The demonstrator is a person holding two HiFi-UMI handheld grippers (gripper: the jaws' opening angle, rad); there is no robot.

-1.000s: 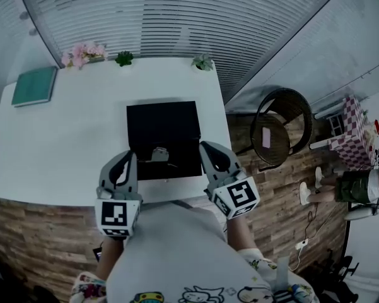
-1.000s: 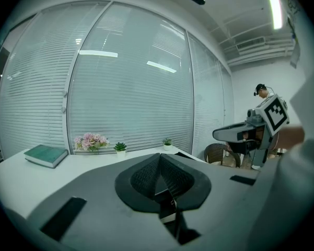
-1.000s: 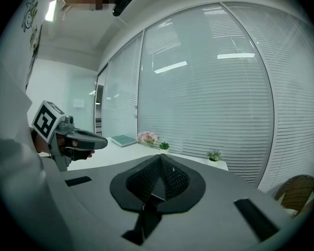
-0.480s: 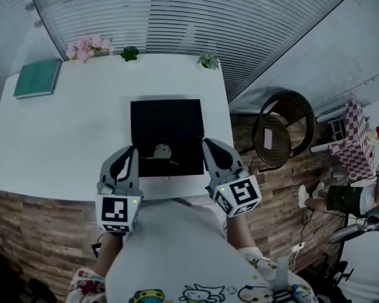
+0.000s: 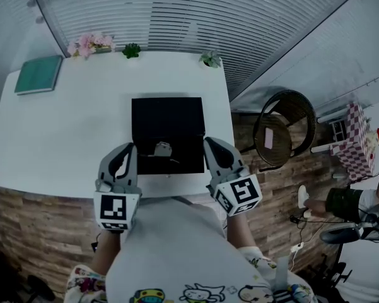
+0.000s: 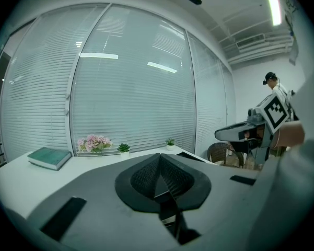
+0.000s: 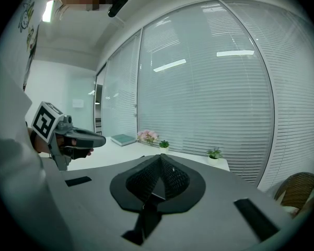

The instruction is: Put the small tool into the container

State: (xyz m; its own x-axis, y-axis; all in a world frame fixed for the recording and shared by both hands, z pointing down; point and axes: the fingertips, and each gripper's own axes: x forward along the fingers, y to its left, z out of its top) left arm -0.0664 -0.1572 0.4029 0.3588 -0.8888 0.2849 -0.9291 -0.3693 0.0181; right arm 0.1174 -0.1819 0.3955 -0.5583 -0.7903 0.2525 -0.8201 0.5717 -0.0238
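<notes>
Both claws are empty. The left claw (image 5: 130,148) and right claw (image 5: 208,143) have their pads fully together with nothing between them. They hover at the near edge of the table (image 5: 57,137), one on either side of the black square (image 5: 167,115).

A small grey piece, taken for the tool (image 5: 162,149), lies on the black square by its near edge. It is between the two claws and touches neither.

I can't tell if the square is a flat mat or a shallow tray. So this fits either the tool waiting on a mat or the tool already lying in the container. No other container shows.

The tool is too small to make out any detail. Judgement: it is light, stiff, likely hard-surfaced so a bit slippery, and not fragile. It is best pinched across its narrowest part, near the middle, so it doesn't pivot.
</notes>
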